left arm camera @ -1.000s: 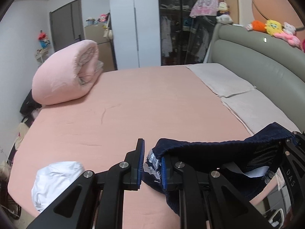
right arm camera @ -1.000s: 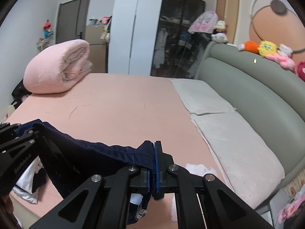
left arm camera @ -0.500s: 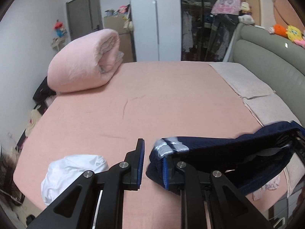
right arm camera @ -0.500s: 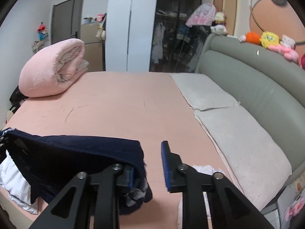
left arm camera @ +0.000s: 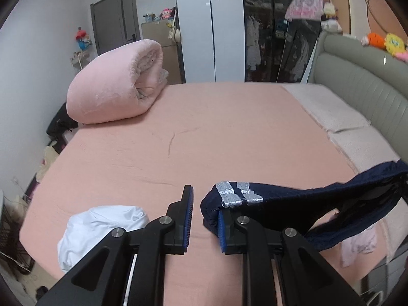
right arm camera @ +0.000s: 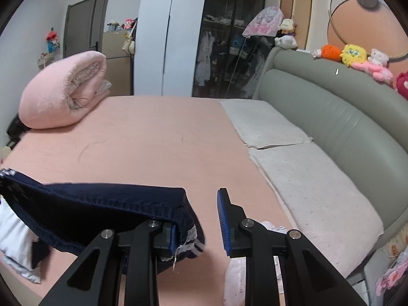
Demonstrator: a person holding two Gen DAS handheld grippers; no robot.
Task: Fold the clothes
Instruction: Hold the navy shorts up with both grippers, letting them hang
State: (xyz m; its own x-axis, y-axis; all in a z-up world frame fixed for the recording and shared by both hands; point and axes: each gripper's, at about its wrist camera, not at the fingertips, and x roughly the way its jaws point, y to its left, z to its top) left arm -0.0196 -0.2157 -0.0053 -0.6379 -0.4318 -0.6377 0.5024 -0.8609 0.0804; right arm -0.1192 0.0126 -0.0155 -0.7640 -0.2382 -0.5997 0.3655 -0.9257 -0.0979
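A navy garment [left arm camera: 293, 204] with silver lace trim hangs stretched between my two grippers above the pink bed [left arm camera: 204, 132]. My left gripper [left arm camera: 204, 225] is open, and one end of the cloth is draped over its right finger [left arm camera: 230, 232], not pinched. In the right wrist view the same navy garment [right arm camera: 102, 204] lies over the left finger [right arm camera: 163, 237] of my open right gripper [right arm camera: 197, 229], with lace dangling into the gap. Nothing is clamped between the blue pads of either gripper.
A crumpled white garment [left arm camera: 102, 227] lies at the bed's near left corner. A pale pink garment [right arm camera: 237, 278] sits near the front edge. A rolled pink duvet [left arm camera: 114, 89] lies at the far left, with grey pillows [right arm camera: 306, 183] and a padded headboard [right arm camera: 331, 117] on the right.
My right gripper was shut on the navy garment's edge and has opened; the cloth now only hangs over its left finger. The left gripper stayed open and turned a little.
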